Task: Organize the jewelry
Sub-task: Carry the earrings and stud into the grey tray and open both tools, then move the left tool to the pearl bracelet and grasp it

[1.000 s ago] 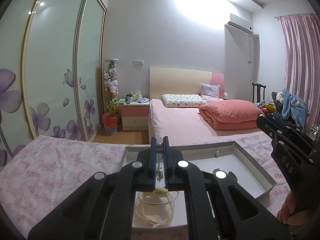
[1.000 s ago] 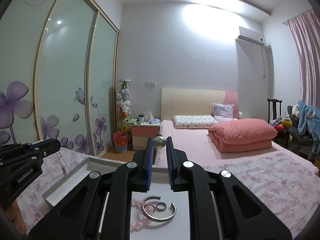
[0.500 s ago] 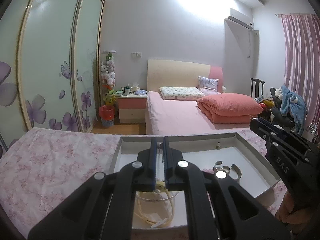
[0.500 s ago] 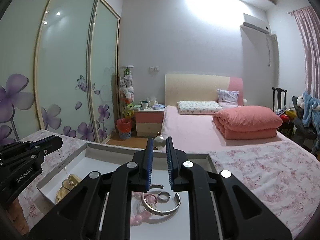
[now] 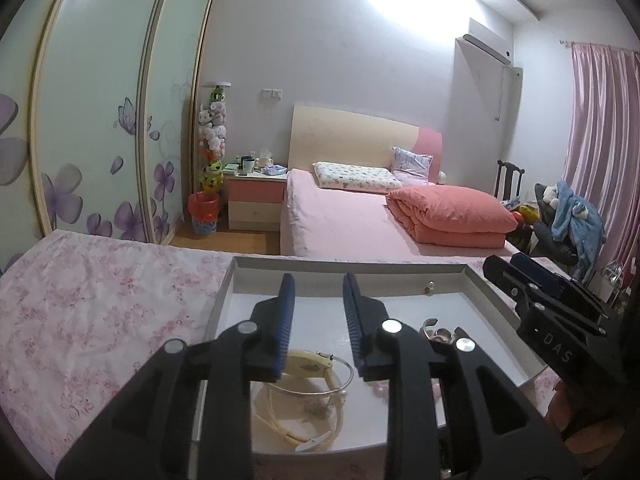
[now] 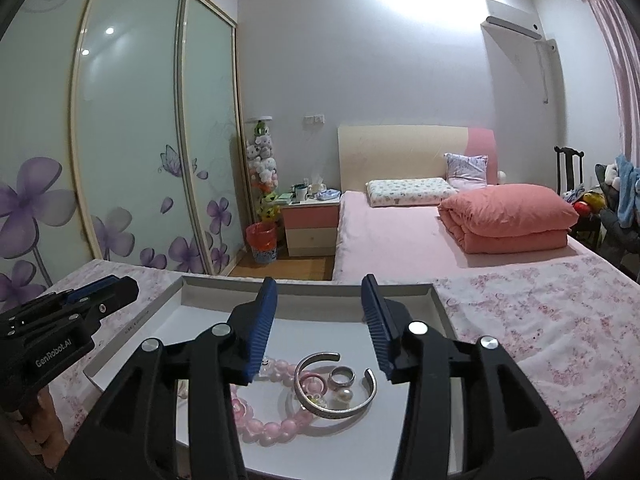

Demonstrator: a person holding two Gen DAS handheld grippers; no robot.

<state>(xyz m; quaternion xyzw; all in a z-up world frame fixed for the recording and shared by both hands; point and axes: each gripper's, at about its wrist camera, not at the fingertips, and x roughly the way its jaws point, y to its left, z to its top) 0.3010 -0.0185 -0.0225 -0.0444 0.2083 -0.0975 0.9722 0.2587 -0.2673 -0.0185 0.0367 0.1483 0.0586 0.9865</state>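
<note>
A shallow grey-white tray lies on a floral cloth. My left gripper is open and empty above a cream bangle with a thin silver hoop. A small earring lies near the tray's far wall. My right gripper is open and empty above a silver cuff bangle, a ring, a pearl and a pink bead bracelet. Each gripper shows in the other's view, the right and the left.
The pink floral cloth spreads to both sides of the tray. Behind it stand a bed, a nightstand and sliding wardrobe doors. A chair with clothes is at the right.
Both grippers have opened. The left has let go of the thin dangling piece and the right has let go of the pearl, which now lies in the tray. Both have tilted down.
</note>
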